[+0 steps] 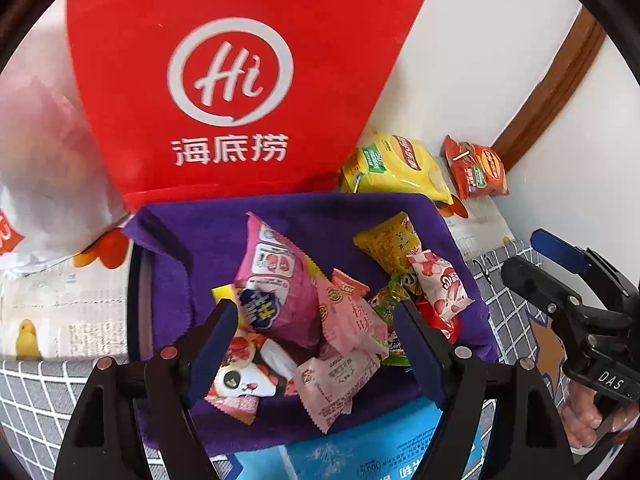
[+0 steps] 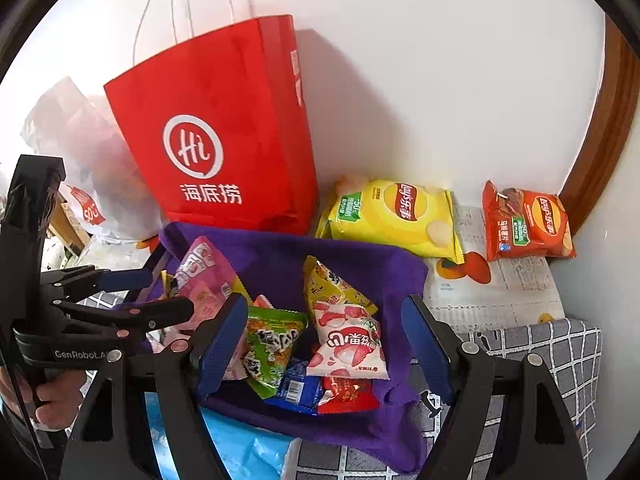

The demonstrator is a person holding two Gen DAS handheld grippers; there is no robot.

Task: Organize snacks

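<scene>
Both tools stand open and empty: the left tool [image 1: 316, 344] hangs over the pink snack packet [image 1: 280, 280], the right tool [image 2: 328, 344] over the green packet [image 2: 272, 344]. Around them lies the purple-lined tray [image 2: 360, 256] of snacks. At 12 o'clock stands a red paper bag [image 2: 224, 136]; at 2 o'clock, 2 chip bags [image 2: 396, 216].

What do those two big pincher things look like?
Both are black plastic claws with blue pads inside their fingers and round silver screws. The left gripper carries white "GenRobot" lettering on its body; the right gripper reads "DAS". A bare hand holds each.
</scene>
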